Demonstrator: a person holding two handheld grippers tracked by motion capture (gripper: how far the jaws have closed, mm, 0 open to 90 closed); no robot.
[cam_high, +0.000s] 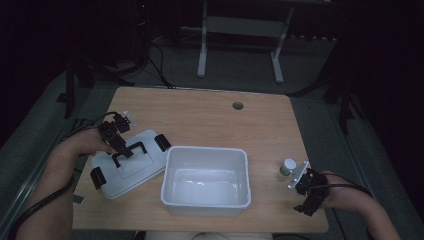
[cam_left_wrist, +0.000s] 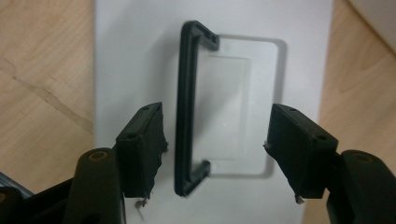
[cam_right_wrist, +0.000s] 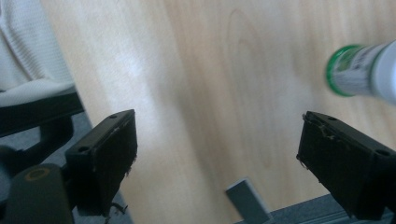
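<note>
My left gripper (cam_left_wrist: 217, 154) is black, and so is my right gripper (cam_right_wrist: 217, 163). The lid (cam_high: 131, 176) below my left one is plain white, with a black handle (cam_left_wrist: 186, 109) and black clips (cam_high: 162, 142) at its ends. The box (cam_high: 172, 192) is white too. The table (cam_high: 210, 117) shows a light wood grain. The small bottle (cam_right_wrist: 362, 71) is white with a green band.

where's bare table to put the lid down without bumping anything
The far half of the table, behind the lid and tub, is bare apart from a small hole. A strip between the tub and the bottle is also free. The near left is crowded: lid, left gripper, tub close together.
</note>
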